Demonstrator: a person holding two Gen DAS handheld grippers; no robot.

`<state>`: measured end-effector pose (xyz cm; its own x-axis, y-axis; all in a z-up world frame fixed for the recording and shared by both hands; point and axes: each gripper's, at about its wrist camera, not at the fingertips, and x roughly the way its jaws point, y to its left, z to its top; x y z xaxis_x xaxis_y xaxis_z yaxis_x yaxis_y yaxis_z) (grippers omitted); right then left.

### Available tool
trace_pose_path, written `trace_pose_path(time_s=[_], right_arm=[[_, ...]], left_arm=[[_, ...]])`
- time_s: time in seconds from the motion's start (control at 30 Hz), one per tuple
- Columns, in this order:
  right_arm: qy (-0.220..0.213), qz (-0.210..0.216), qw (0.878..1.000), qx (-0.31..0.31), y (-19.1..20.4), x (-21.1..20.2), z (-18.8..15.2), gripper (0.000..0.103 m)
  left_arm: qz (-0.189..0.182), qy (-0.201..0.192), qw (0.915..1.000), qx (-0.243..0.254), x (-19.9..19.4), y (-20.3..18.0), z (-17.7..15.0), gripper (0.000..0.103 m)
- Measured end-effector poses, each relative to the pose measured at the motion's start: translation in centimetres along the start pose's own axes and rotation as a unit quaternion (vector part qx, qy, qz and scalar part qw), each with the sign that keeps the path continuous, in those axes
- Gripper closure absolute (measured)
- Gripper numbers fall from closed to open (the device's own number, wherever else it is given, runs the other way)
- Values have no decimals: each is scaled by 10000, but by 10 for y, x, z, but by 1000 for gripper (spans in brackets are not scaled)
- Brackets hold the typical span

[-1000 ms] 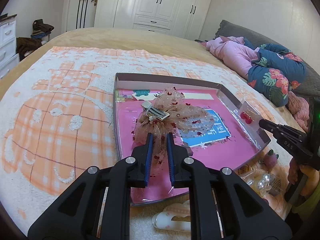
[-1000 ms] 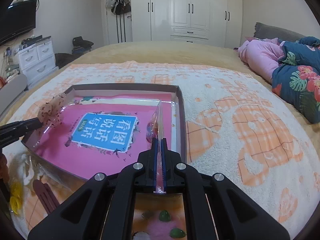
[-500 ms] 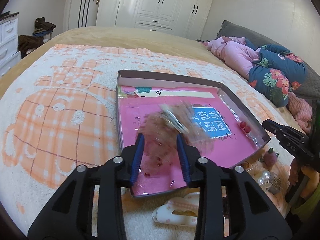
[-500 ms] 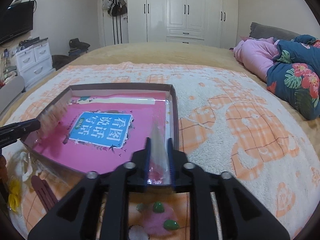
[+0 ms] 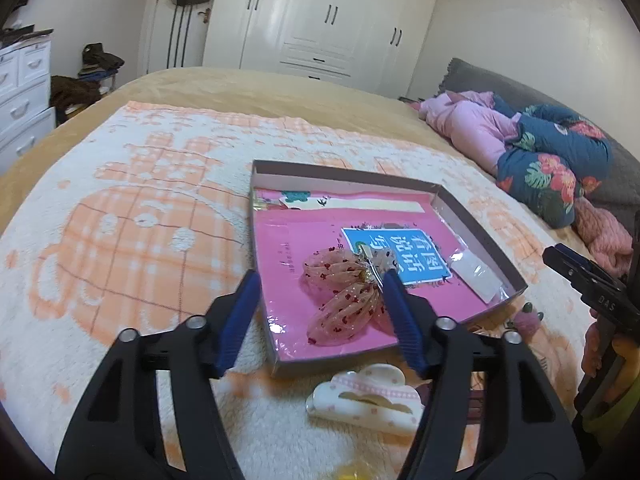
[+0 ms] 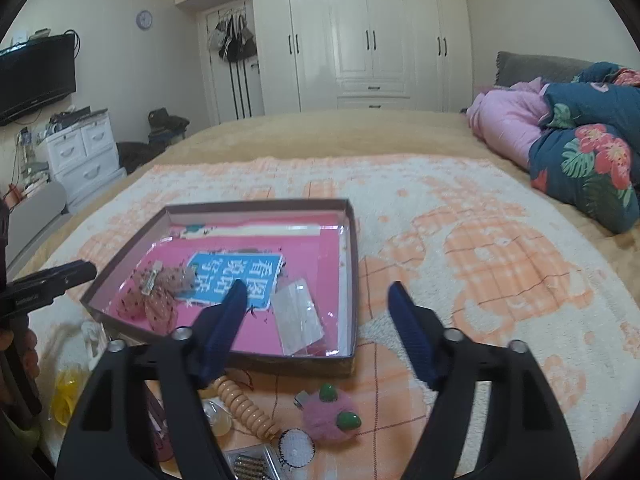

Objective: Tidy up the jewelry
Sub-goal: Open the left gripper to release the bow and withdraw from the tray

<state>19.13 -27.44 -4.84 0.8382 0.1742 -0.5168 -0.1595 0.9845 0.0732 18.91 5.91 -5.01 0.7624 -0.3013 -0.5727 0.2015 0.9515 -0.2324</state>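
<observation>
both grippers point(image 5: 320, 284) point(image 6: 316, 292) agape — bow point(image 5: 344, 296) in box point(image 5: 480, 220)

A home bedroom — blanket-covered bed point(image 6: 480, 216), white wardrobes point(image 6: 360, 36), wall television point(image 6: 36, 80).

Pink tulle hair bow point(image 5: 344, 296) with red dots; pink-lined brown tray point(image 5: 276, 360); orange-and-white checked blanket point(image 5: 132, 240); blue book label point(image 6: 240, 280).

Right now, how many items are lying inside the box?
2: the tulle bow clip near the box's front left, and the small clear bag by its right wall. Smaller pieces may be hidden.
</observation>
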Motion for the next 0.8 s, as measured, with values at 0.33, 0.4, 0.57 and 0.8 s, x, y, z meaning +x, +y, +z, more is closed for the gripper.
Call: trace_pose_path(time_s=[0.33,0.4,0.57,0.8], right_arm=[[-542,-36,9985,79,-5,-35,11,12],[-667,-37,9977,93,-6,-43,13,10],[-851,-39,9963,83,-6,-57,16,9],[-1036,10,9946,68,-5,-77,16,9]], left_arm=[[52,-643,9978,-162,-47,-9,6,11],[56,-805,9966,-149,-57,-13,9,11],[56,-1066,9942,-95,-77,-21,13,11],[80,-1272,9918,-57,-98,-28,12,11]])
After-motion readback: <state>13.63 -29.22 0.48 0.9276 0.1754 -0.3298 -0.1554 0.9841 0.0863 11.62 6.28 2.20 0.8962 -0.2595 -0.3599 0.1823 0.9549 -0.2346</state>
